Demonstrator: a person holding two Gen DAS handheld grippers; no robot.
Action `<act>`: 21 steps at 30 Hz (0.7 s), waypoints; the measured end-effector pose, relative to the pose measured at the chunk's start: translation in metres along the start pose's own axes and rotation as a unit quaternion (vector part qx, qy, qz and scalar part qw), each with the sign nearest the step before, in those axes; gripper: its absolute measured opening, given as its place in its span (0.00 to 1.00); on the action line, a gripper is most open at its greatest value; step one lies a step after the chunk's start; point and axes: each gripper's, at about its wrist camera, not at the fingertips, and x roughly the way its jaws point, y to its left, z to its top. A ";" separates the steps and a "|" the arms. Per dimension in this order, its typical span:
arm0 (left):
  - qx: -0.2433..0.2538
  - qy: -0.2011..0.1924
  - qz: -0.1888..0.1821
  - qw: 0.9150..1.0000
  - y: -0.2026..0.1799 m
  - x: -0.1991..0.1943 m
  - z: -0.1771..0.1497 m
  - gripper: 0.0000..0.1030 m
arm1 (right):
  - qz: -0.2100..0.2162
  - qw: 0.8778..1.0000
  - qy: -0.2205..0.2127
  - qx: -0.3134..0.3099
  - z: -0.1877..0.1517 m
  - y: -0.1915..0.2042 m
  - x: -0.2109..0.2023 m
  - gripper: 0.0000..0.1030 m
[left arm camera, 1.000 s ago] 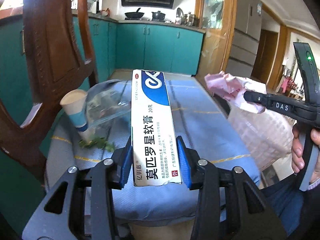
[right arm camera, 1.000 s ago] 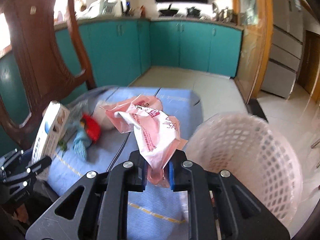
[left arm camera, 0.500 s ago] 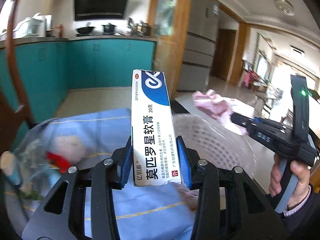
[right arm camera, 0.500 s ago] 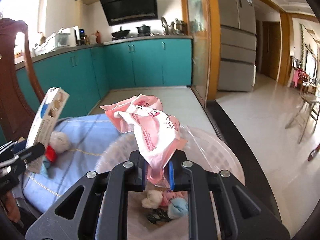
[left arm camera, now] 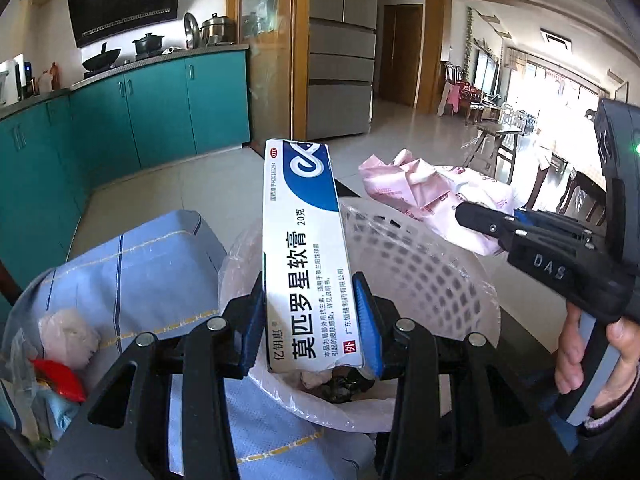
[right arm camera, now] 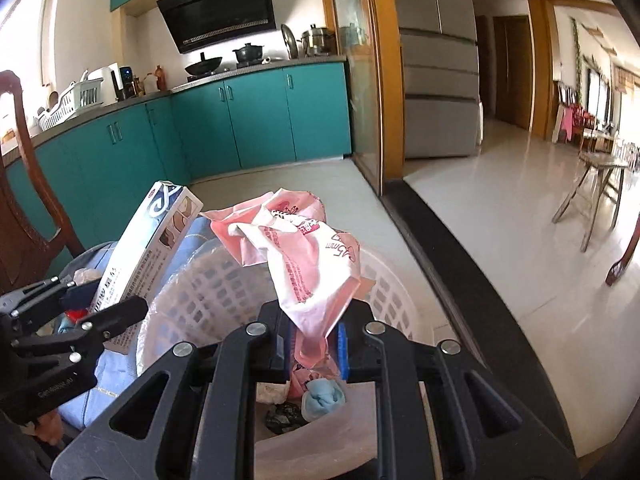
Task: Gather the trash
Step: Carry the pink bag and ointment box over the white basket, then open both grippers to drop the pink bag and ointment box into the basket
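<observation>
Trash is held over the white basket (left arm camera: 432, 280): the left gripper (left arm camera: 310, 320) pinches a white and blue box (left arm camera: 304, 248) with "20" and Chinese words on it, and the right gripper (right arm camera: 312, 344) pinches a crumpled pink bag (right arm camera: 308, 256) printed "25 mm". Inside the basket lie a blue wad (right arm camera: 324, 396) and some dark scraps (right arm camera: 284, 416). Seen from the left, the right gripper reads "DAS", and more bits (left arm camera: 60, 352) sit on the blue cloth (left arm camera: 132, 264) beside the basket.
</observation>
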 end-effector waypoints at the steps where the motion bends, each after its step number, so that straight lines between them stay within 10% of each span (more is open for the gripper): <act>1: -0.005 0.005 -0.002 1.000 0.003 0.002 -0.002 0.41 | 0.003 1.000 0.009 0.002 -0.001 0.000 0.004 0.16; 16: -0.001 0.018 0.005 1.000 -0.010 0.018 -0.008 0.43 | -0.018 0.999 0.044 -0.020 -0.006 0.014 0.019 0.17; 21: 0.006 0.001 0.033 0.999 -0.010 0.012 -0.008 0.63 | -0.014 0.999 0.049 -0.001 -0.003 0.013 0.022 0.20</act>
